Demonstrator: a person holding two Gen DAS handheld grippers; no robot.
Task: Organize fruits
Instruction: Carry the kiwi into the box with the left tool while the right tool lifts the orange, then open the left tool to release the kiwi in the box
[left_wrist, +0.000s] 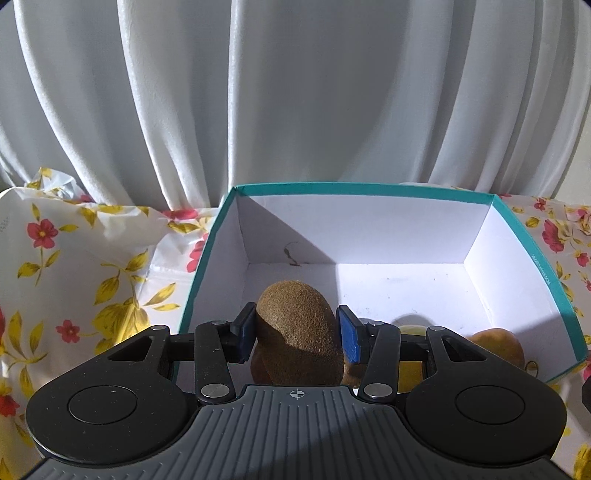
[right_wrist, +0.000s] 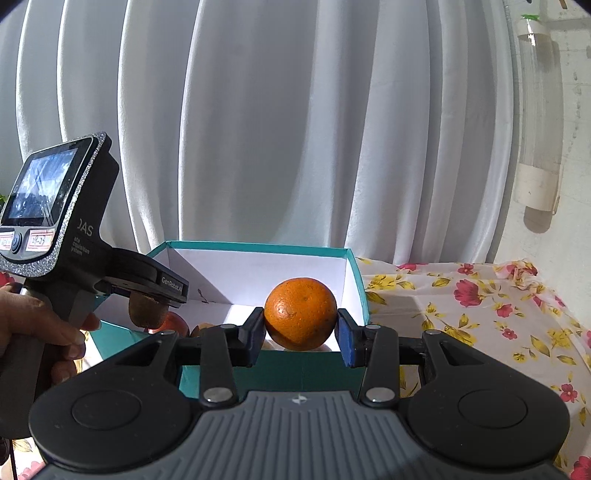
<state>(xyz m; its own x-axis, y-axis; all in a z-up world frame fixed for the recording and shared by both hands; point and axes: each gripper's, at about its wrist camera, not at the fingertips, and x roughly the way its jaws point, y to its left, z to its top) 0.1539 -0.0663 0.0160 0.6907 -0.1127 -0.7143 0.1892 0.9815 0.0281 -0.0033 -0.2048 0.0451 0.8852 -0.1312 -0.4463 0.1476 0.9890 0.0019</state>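
Observation:
My left gripper (left_wrist: 297, 334) is shut on a brown kiwi (left_wrist: 301, 328) and holds it above the near part of the teal box (left_wrist: 369, 189) with a white inside. A yellow-brown fruit (left_wrist: 498, 345) and other fruits lie low in the box, mostly hidden by the gripper. My right gripper (right_wrist: 301, 332) is shut on an orange (right_wrist: 300, 318) just above the near wall of the same box (right_wrist: 258, 247). The left gripper body (right_wrist: 62, 236) with the kiwi (right_wrist: 146, 309) shows at the left of the right wrist view.
The box stands on a floral tablecloth (right_wrist: 480, 314). White curtains (left_wrist: 295, 92) hang right behind it. A crumpled floral plastic bag (left_wrist: 74, 229) lies left of the box. A reddish fruit (right_wrist: 171, 323) sits in the box under the kiwi.

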